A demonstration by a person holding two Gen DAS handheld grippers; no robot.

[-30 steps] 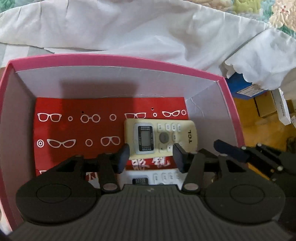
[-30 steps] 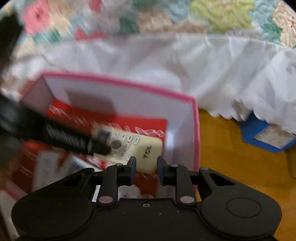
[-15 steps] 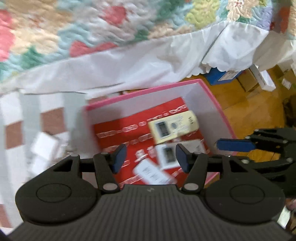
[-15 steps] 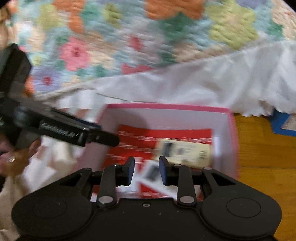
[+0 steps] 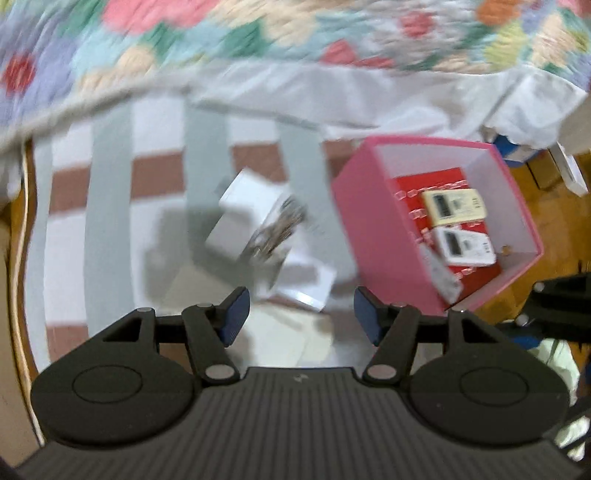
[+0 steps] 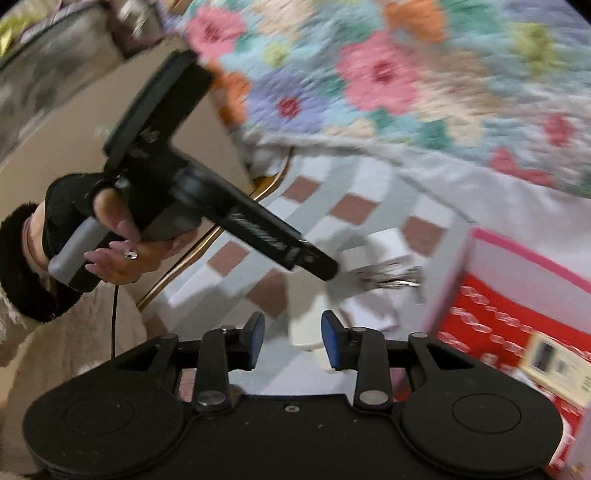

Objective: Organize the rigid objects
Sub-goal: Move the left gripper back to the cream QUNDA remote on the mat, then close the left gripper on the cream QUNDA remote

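A pink box (image 5: 373, 218) with a red lining stands at the right on a checked cloth; it also shows in the right wrist view (image 6: 447, 291). Inside lie a cream remote (image 5: 454, 205), a white remote (image 5: 465, 245) and a third white one (image 5: 441, 277). Several white boxes (image 5: 243, 218) lie piled on the cloth left of it, blurred. My left gripper (image 5: 299, 317) is open and empty, above the cloth short of the pile. My right gripper (image 6: 291, 339) is open and empty. The left gripper's body (image 6: 221, 210) shows in the right wrist view, pointing at the pile.
A flowered quilt (image 5: 258, 33) and a white sheet (image 5: 406, 99) hang behind the cloth. Wooden floor (image 5: 546, 184) with small boxes lies to the right of the pink box. The person's hand (image 6: 110, 243) holds the left gripper's handle.
Both grippers have pulled back out of the pink box and swung left toward the pile of white boxes. The right gripper has opened wider.
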